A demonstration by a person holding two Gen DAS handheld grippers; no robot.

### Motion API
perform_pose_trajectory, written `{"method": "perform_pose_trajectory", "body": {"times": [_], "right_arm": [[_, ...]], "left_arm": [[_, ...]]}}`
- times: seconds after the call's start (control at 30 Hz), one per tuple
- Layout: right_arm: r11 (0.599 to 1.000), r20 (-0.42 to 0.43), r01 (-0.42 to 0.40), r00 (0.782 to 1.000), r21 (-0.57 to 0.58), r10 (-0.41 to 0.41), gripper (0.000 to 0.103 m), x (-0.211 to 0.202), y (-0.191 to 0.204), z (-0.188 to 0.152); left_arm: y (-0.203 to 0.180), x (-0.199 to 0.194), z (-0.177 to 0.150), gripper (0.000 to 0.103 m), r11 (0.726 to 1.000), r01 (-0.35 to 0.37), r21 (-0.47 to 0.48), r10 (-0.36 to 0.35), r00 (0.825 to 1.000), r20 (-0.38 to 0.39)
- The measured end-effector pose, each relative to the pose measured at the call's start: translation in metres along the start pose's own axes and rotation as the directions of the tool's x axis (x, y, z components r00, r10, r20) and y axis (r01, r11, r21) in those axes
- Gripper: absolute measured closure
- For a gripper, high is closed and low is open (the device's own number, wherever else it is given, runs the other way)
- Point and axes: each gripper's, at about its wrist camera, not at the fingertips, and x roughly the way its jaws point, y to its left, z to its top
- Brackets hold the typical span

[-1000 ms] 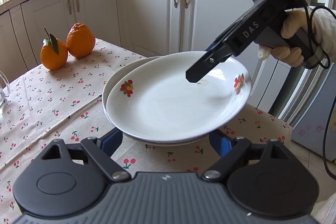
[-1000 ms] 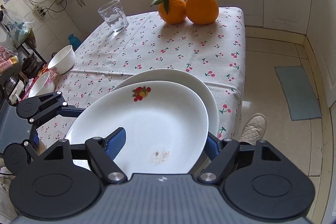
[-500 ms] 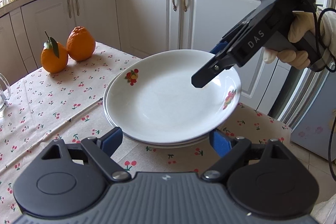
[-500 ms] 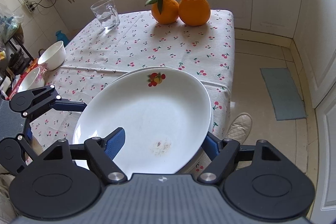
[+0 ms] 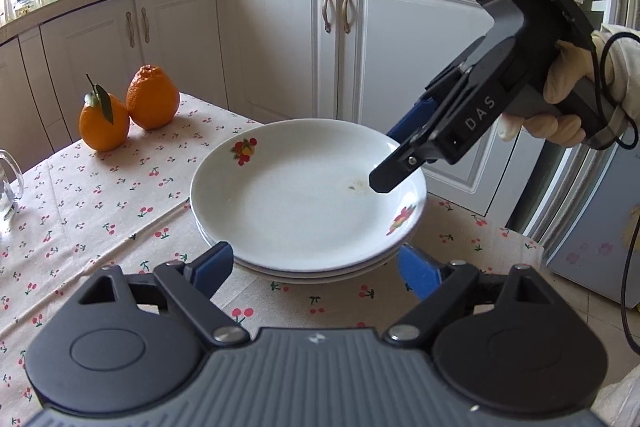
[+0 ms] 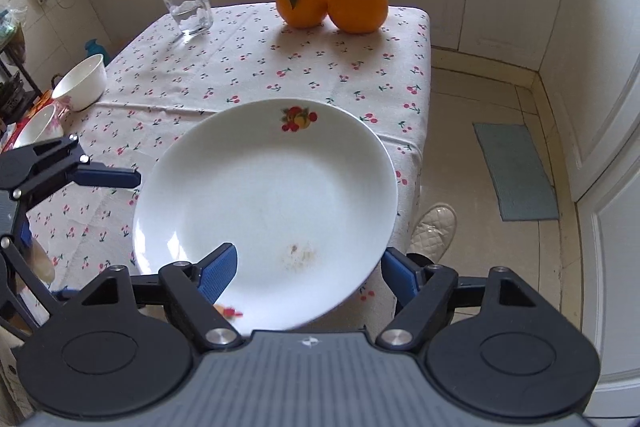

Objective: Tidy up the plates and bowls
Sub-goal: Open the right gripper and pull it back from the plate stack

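Note:
A white top plate (image 5: 304,195) with fruit prints rests on a second white plate (image 5: 320,269) near the table's corner. In the right wrist view only the top plate (image 6: 264,195) shows. My right gripper (image 6: 308,267) is open, its fingers wide apart over and beside the plate's near rim; it also shows in the left wrist view (image 5: 404,155) at the plate's far right rim. My left gripper (image 5: 316,265) is open and empty, its fingers either side of the stack's near edge. Two white bowls (image 6: 80,81) stand at the table's left edge.
Two oranges (image 6: 332,3) and a glass mug (image 6: 188,5) stand at the far end of the cherry-print tablecloth (image 6: 240,67). White cabinets (image 5: 280,43) lie beyond. The table edge drops to the floor with a grey mat (image 6: 516,171) on the right.
The top plate has slid onto the lower plate until the two line up. The right gripper has drawn back toward the plate's rim. The left gripper has stayed open.

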Motion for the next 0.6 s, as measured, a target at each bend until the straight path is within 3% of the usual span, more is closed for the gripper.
{"method": "perform_pose_trajectory", "body": {"times": [0.17,0.27,0.6], "right_arm": [[1.0,0.055,0.0,0.998,0.0,0.0,0.013,-0.015,0.011,-0.002],[0.999,0.106,0.038,0.994,-0.029,-0.035,0.001,-0.027,0.03,-0.005],[0.983,0.263,0.162,0.955,-0.088,-0.134,0.0,-0.038,0.12,-0.021]], "left_arm": [[-0.003,-0.017,-0.002,0.011,1.0,-0.022,0.005,0.022,0.999,0.029],[-0.005,-0.033,-0.006,0.009,0.999,-0.047,0.003,0.047,0.998,0.05],[0.006,-0.103,-0.037,0.007,0.981,-0.182,-0.072,0.188,0.978,0.088]]}}
